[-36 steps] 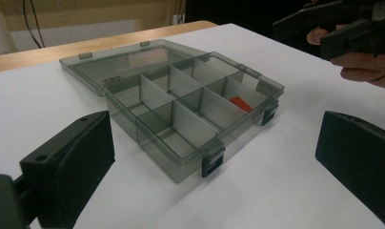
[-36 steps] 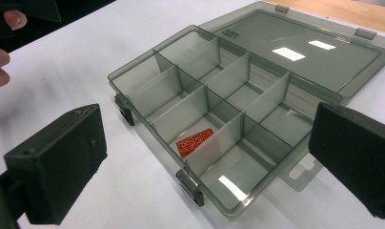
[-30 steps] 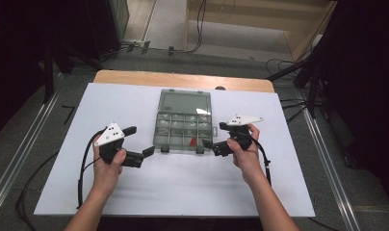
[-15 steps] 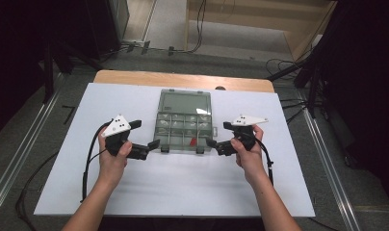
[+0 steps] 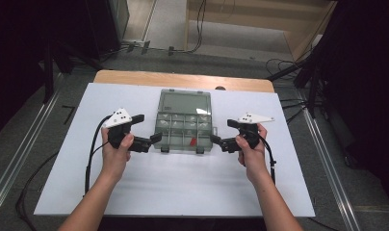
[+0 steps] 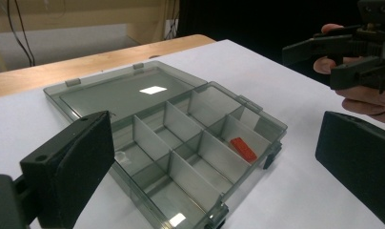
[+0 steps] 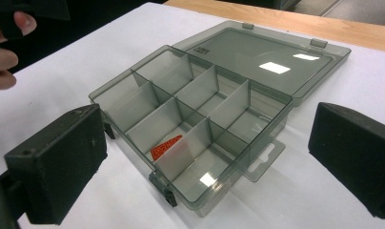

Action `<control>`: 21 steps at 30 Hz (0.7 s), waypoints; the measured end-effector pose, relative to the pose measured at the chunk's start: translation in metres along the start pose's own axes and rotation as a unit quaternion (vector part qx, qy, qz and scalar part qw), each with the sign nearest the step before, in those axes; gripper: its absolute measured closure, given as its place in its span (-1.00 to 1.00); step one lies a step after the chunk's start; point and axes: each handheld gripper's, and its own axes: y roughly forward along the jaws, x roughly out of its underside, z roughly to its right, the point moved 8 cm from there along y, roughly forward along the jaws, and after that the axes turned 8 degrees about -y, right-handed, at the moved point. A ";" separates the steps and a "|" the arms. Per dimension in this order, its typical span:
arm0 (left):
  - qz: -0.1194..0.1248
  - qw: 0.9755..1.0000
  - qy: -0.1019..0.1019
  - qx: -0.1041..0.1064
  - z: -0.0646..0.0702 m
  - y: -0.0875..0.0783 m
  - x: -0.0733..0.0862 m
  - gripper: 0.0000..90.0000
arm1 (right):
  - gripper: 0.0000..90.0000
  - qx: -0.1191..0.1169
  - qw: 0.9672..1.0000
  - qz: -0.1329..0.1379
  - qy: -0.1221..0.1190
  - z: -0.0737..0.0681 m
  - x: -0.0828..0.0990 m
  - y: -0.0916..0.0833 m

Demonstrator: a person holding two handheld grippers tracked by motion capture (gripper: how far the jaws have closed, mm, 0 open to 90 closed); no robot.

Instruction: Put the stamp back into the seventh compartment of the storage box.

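White table (image 5: 183, 187): open compartment box (image 5: 184, 126) at centre; left gripper (image 5: 151, 140) at 9 o'clock, right gripper (image 5: 216, 140) at 3, both jaws apart.

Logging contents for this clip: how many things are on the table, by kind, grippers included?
Box, clear grey, lid open: 1
Red piece in a front compartment: 1
Grippers, left and right, both open, one at each side of the box: 2
Total: 4
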 end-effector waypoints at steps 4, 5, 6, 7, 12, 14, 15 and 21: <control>0.000 1.000 -0.005 -0.001 -0.004 0.003 -0.004 -1.00 | -1.00 0.000 1.000 -0.001 -0.001 0.003 0.000 -0.003; 0.000 1.000 -0.006 0.000 -0.004 0.003 -0.005 -1.00 | -1.00 0.000 1.000 0.000 0.001 0.004 0.000 -0.004; -0.002 1.000 -0.006 -0.001 -0.005 0.004 -0.006 -1.00 | -1.00 -0.001 1.000 0.001 0.001 0.005 -0.001 -0.004; -0.001 1.000 -0.006 -0.001 -0.005 0.004 -0.007 -1.00 | -1.00 0.000 1.000 0.002 0.004 0.006 -0.001 -0.005; -0.003 1.000 -0.008 -0.002 -0.007 0.009 -0.012 -1.00 | -1.00 0.000 1.000 0.007 0.012 0.012 -0.004 -0.007; -0.002 1.000 -0.008 0.000 -0.007 0.011 -0.014 -1.00 | -1.00 -0.001 1.000 0.006 0.013 0.013 -0.004 -0.007; -0.003 1.000 -0.004 0.000 -0.007 0.012 -0.014 -1.00 | -1.00 -0.001 1.000 0.007 0.014 0.013 -0.005 -0.008; -0.002 1.000 -0.009 0.004 -0.007 0.019 -0.019 -0.99 | -1.00 0.001 1.000 0.007 0.015 0.017 -0.006 -0.006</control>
